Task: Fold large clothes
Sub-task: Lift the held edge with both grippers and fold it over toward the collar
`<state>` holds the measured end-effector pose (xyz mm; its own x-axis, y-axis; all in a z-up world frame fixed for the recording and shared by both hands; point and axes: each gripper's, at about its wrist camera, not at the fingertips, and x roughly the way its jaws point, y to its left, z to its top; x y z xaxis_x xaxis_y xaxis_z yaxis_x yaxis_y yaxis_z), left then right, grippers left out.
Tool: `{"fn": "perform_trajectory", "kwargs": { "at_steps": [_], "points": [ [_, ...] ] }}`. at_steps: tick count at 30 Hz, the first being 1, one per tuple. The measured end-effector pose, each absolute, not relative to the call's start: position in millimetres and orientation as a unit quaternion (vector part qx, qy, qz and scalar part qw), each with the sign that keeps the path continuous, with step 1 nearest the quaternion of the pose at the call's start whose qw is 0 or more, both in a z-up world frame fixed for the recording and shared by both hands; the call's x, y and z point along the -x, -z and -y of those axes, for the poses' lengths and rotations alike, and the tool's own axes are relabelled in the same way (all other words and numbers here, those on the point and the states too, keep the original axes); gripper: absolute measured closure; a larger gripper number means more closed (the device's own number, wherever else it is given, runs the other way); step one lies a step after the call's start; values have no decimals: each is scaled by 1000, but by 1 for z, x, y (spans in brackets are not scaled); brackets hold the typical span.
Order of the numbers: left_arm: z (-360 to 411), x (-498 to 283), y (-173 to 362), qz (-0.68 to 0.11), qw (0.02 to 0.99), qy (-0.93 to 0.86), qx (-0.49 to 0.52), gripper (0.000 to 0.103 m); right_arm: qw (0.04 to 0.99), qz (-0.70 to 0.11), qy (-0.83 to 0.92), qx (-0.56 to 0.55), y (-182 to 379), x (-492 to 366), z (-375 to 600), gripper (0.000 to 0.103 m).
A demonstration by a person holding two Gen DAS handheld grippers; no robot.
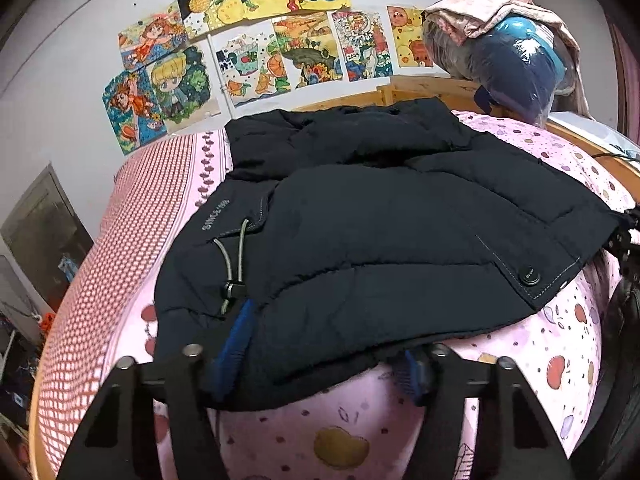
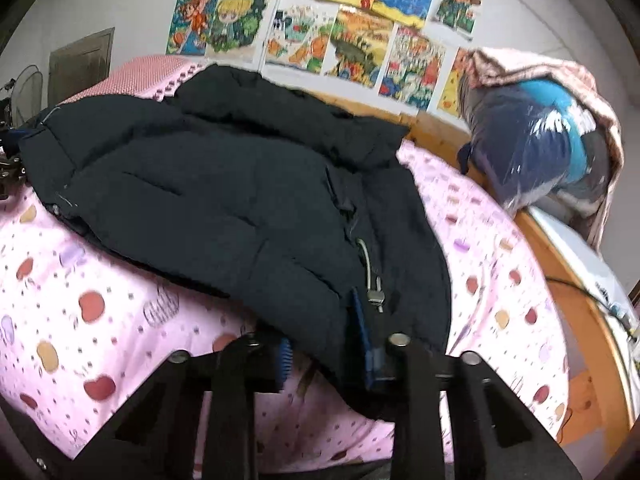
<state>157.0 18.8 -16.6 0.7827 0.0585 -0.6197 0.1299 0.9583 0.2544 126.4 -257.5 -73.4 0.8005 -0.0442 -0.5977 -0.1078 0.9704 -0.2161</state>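
Left tool [image 1: 320,364], bottom centre of the left wrist view: black linkage arms angled forward and slightly down toward the bed; jaws wide apart, blue pads [image 1: 234,340] showing on each side; near hem of the jacket lies between the two fingers, left pad against the fabric beside the drawcord; not clamped

Right tool [image 2: 330,354], bottom centre of the right wrist view: same forward pose, jaws spread; left blue pad over the sheet just beside the jacket edge, right pad under or against the dark hem; whether the fabric is pinched, cannot tell from this view; reads as open

Jacket [image 1: 380,232], dark navy padded, large: spread across the middle of the frame on the bed, partly folded over itself, hood or collar bunched at the far end; grey elastic drawcord with toggle [image 1: 234,264] at lower left of the left view; snap button [image 1: 530,274] on a flap at right

Bed sheet [image 1: 560,344]: pink, printed with apples and dots; red-checked strip at left

Wooden bed frame [image 2: 560,256]: right side and far edge

Bundle in clear plastic [image 1: 516,64], blue and navy, with a pink cloth draped on top: upper right

Children's drawings [image 1: 256,44]: taped across the white wall, top of frame
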Motion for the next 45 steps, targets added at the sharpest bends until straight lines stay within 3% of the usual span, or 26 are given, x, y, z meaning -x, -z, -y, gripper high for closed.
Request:
{"fn": "perform_trajectory", "kwargs": {
  "at_steps": [2,3,4,6,8,19,33,45],
  "points": [
    [-18,-159,13,-326,934,23,-147,59,947,-305,-19,103,65,-127,259,87],
    [-18,-159,12,-324,934,19,-149,73,949,-301,-19,96,62,-127,259,89],
    [-18,-160,10,-323,934,14,-151,79,951,-296,-19,87,58,-127,260,89],
    [-21,-161,4,-318,938,20,-138,89,956,-283,-20,71,50,-127,263,92],
    [-24,-159,-3,-308,943,21,-124,92,962,-267,-19,63,43,-125,264,93],
    [-28,-124,-37,-265,957,24,-117,95,977,-211,-25,39,17,-94,263,96],
    [-46,-28,-105,-266,957,72,-93,95,983,-164,-75,42,-50,24,268,97],
    [-53,-81,-149,-242,964,87,-73,95,990,-117,-75,33,-100,-45,274,97]
  ]
}}
